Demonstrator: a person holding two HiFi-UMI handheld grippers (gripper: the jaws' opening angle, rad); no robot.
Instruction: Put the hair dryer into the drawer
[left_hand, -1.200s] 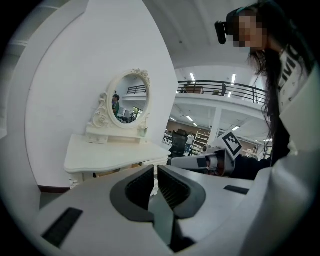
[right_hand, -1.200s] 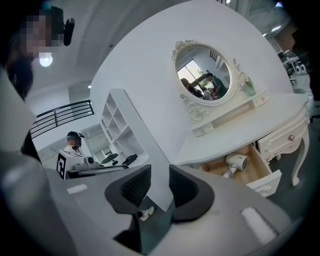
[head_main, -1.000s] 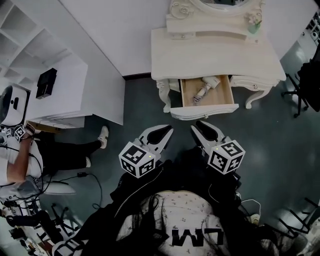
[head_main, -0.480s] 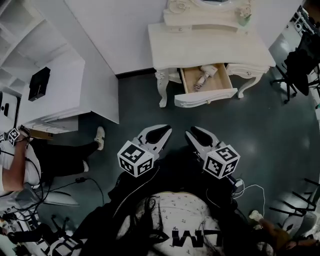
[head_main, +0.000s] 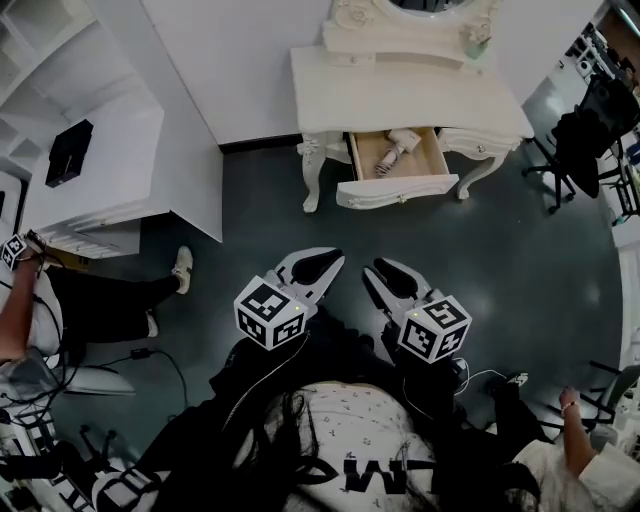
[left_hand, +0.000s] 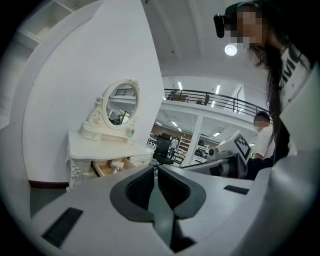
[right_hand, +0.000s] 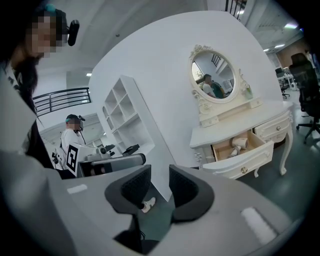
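Hair dryer (head_main: 390, 150) lies in the open drawer (head_main: 397, 190); left tool (head_main: 337, 258) closed, right tool (head_main: 371, 270) barely ajar, both empty, so pushing the drawer shut likely comes next.

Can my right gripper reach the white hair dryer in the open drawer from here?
Probably not: the right gripper sits well short of the white hair dryer, with dark floor between. Nothing blocks the open wooden drawer.

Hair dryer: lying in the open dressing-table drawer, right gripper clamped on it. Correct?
No. The hair dryer does lie in the open drawer, but the right gripper is not on it: the right gripper view shows its jaws apart, nothing between them, away from the dressing table.
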